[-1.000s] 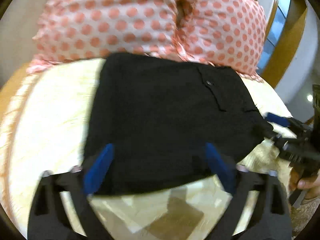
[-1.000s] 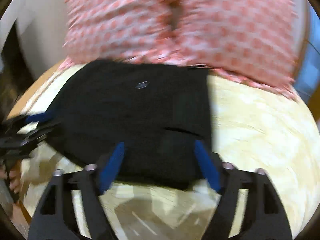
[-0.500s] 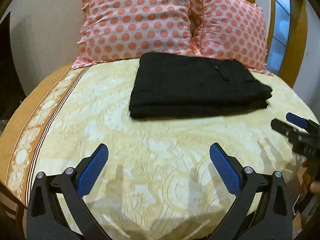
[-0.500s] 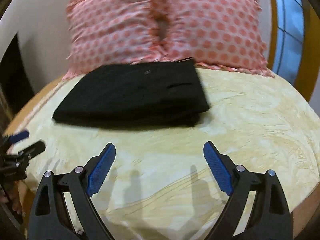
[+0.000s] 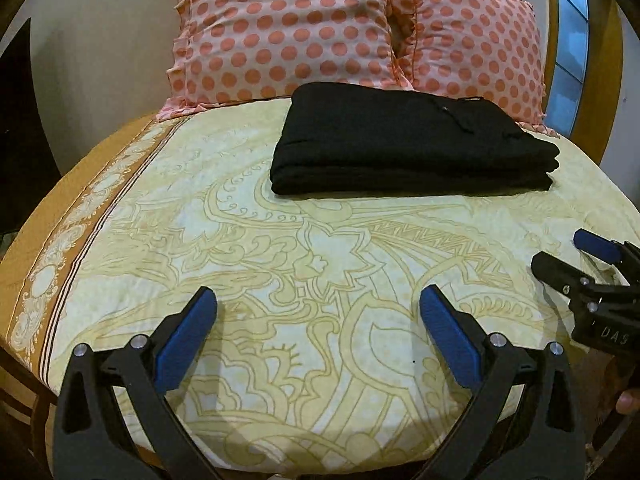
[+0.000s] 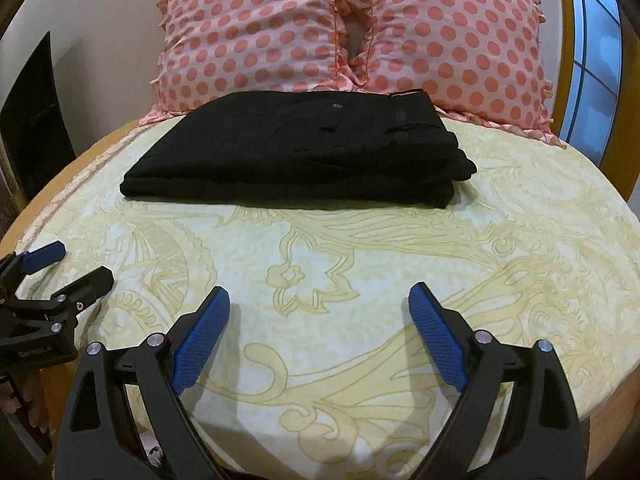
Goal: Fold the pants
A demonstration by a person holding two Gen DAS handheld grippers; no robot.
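- My left gripper (image 5: pixel 318 318) nearest the camera, blue pads spread wide apart, nothing between them, hanging over the near part of the bedsheet (image 5: pixel 320 260).
- My right gripper (image 6: pixel 319 320) same story: pads spread wide, nothing held, over bare sheet at the near edge. Each one shows at the side of the other's view.
- Neither gripper touches the pants (image 5: pixel 408 140); both sit well apart from them.
- Risks, my call: a sleeve or finger catching the stack on any fresh reach would skew the layers; the top layer looks loose at the right end, so a nudge there would slide it off.
- Another risk: pressing or leaning on the soft sheet near the bundle could tilt it or ripple the cloth under it.
- Pants lie mid-to-far on the bed, just in front of the two pink polka-dot pillows (image 6: pixel 348 28), far edge near or touching the pillow frill, can't tell which.
- Look of pants: black, folded into a flat rectangular stack of several layers, left edge neat and rounded, right end a bit stepped with layers not flush. Small button and pocket slit visible on top.
- Judged from this: fold looks done.
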